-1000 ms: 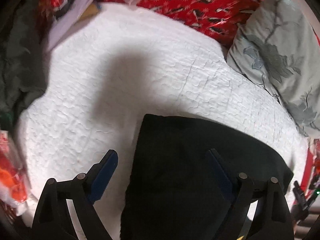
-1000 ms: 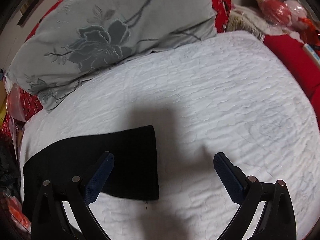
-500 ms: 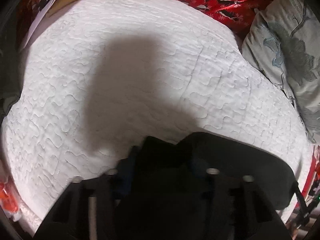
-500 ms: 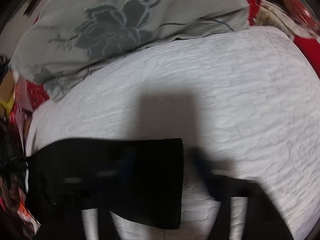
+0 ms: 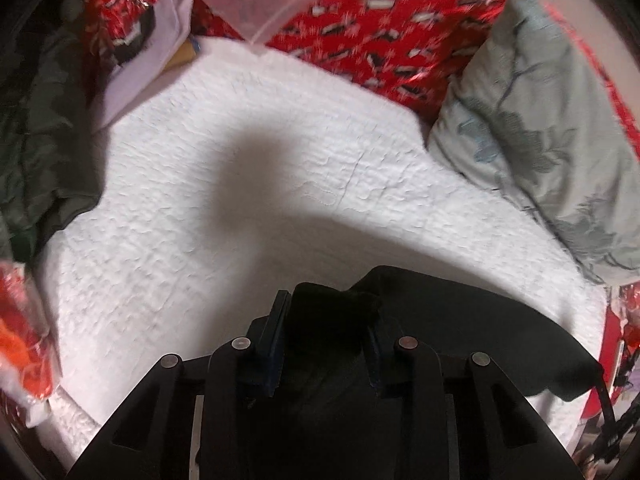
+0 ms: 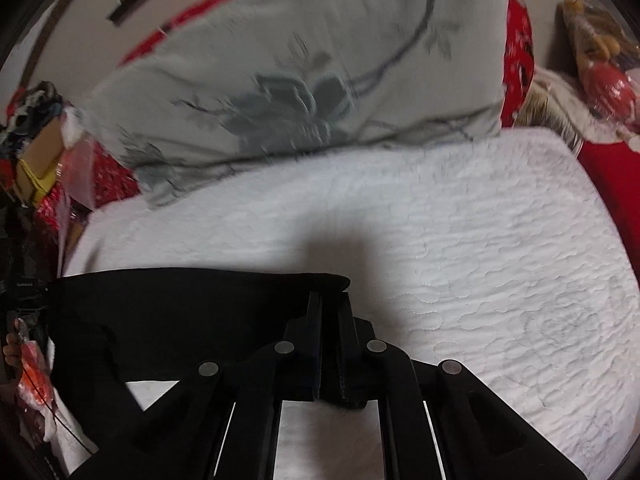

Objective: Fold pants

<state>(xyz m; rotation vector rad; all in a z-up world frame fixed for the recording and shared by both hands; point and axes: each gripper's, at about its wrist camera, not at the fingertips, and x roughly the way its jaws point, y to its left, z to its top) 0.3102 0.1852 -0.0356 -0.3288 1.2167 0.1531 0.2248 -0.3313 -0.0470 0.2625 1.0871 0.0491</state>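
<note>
The black pants (image 5: 460, 320) lie folded on a white quilted bed cover (image 5: 200, 240). In the left wrist view my left gripper (image 5: 326, 304) has a bunched corner of the pants between its blue pads, lifted a little off the cover, and its jaws are still closing on it. In the right wrist view my right gripper (image 6: 330, 298) is shut on the other end's edge of the pants (image 6: 180, 312), which stretch away to the left and hang slightly off the cover (image 6: 480, 260).
A grey flowered pillow (image 5: 540, 140) (image 6: 300, 80) leans at the head of the bed. Red patterned wrapping (image 5: 380, 40) lines the far side. A dark green garment (image 5: 36, 140) and orange packets (image 5: 24, 340) crowd the left edge.
Both grippers were open above the pants a second ago. They dropped onto the cloth, closed on it, and now both have risen with the pants' ends pinched up.
</note>
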